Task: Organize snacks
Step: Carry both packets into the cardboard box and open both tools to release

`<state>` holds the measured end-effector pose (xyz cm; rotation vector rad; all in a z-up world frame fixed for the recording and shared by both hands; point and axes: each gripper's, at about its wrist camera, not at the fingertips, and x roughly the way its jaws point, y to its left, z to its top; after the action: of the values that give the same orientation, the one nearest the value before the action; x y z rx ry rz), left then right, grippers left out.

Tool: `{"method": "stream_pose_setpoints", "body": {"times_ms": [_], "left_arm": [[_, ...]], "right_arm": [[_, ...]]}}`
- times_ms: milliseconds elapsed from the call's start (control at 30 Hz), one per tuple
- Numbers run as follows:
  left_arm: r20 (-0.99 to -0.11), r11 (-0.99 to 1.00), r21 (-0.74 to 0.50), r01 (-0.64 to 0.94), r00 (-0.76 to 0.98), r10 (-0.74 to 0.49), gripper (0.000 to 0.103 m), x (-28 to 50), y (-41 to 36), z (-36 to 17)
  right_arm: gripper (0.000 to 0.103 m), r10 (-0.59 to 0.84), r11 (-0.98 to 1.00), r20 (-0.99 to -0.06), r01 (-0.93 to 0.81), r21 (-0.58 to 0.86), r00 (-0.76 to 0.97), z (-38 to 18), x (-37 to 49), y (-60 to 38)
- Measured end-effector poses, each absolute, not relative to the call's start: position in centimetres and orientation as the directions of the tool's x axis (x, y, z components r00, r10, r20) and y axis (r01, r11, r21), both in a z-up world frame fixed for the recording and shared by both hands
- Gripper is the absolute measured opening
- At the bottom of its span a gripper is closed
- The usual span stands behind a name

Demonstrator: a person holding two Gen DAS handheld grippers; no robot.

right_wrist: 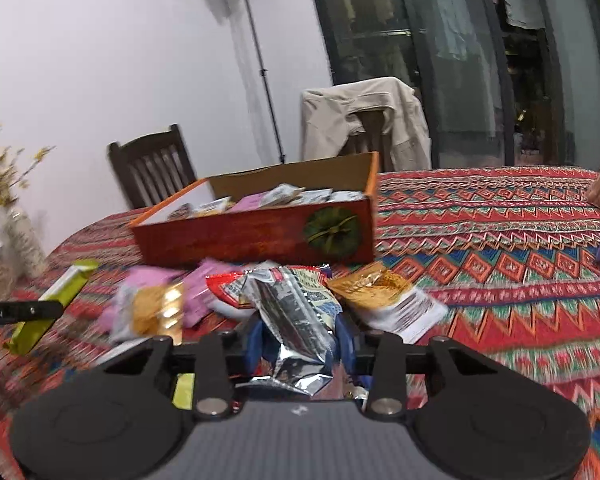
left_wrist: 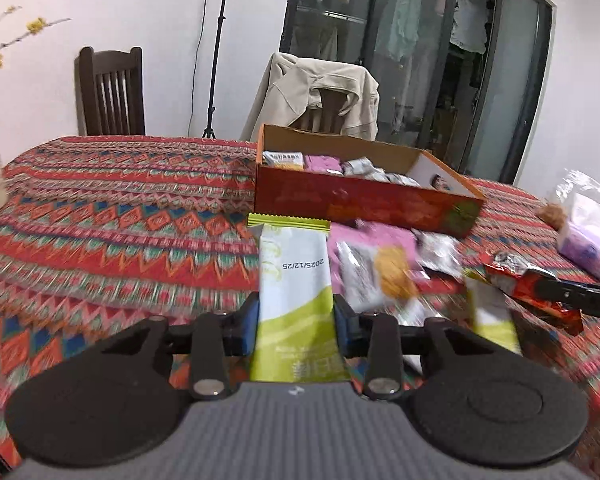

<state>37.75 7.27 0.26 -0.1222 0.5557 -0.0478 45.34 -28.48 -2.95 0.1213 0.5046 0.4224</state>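
The bench (left_wrist: 100, 208), covered in a red zigzag-patterned cloth, fills the middle and lower part of both views. On it, right of centre in the left wrist view, stands the open red box (left_wrist: 364, 200), already partly filled with wrapped snacks. Just in front of its near wall lies a loose pile of snack packets (left_wrist: 384, 264): pink, white and orange ones, touching and overlapping.

In the lower centre of the left wrist view, the left claw (left_wrist: 296, 320) is clamped on a green-and-white packet (left_wrist: 292, 280), which stands upright between its pads and looks clear of the cloth. The right claw (right_wrist: 300, 336), lower centre of the right wrist view, is closed on a crumpled silver foil packet (right_wrist: 296, 312), which shows red on its other face in the left wrist view; whether it is off the cloth I cannot tell.

The step in hand looks like the carry: both packets gripped, neither yet in the box. Next, each claw probably needs to travel forward above the near wall and let go over a free spot inside, without the two crossing.
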Motion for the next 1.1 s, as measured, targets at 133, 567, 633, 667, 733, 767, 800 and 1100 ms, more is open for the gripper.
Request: {"method": "stream_pose_setpoints", "body": {"times_ms": [133, 567, 633, 667, 733, 767, 800, 1100], "left_arm": [[-0.519, 0.99, -0.139, 0.014, 0.851, -0.085, 0.037, 32.5, 5.9, 0.7], [-0.48, 0.99, -0.14, 0.034, 0.872, -0.098, 0.037, 26.9, 4.8, 2.6], [-0.473, 0.989, -0.146, 0.038, 0.875, -0.103, 0.038, 26.9, 4.9, 2.8], [-0.47, 0.988, -0.147, 0.04, 0.877, -0.105, 0.038, 27.0, 5.0, 3.0], [-0.461, 0.988, -0.146, 0.049, 0.88, -0.111, 0.038, 27.4, 5.3, 3.5], [-0.455, 0.988, -0.145, 0.054, 0.883, -0.115, 0.038, 27.8, 5.6, 3.8], [-0.444, 0.988, -0.142, 0.062, 0.888, -0.12, 0.037, 28.6, 5.8, 4.3], [-0.432, 0.989, -0.116, 0.087, 0.893, -0.129, 0.038, 42.7, 7.4, 9.0]], "right_arm": [[0.037, 0.428, 0.904, -0.428, -0.379, 0.199, 0.796, -2.3, 39.5, -28.6], [0.037, 0.4, 0.916, -0.423, -0.375, 0.144, 0.813, -0.4, 30.3, -30.8], [0.037, 0.402, 0.915, -0.414, -0.379, 0.141, 0.817, -0.2, 30.0, -30.7], [0.037, 0.404, 0.914, -0.41, -0.382, 0.139, 0.818, -0.1, 29.9, -30.6], [0.037, 0.412, 0.91, -0.401, -0.39, 0.139, 0.818, 0.4, 29.9, -30.4], [0.037, 0.42, 0.907, -0.394, -0.398, 0.139, 0.818, 0.7, 30.0, -30.3], [0.037, 0.426, 0.904, -0.387, -0.405, 0.138, 0.818, 1.0, 30.0, -30.2], [0.037, 0.434, 0.895, -0.275, -0.446, 0.022, 0.858, 7.7, 37.4, -28.0]]}}
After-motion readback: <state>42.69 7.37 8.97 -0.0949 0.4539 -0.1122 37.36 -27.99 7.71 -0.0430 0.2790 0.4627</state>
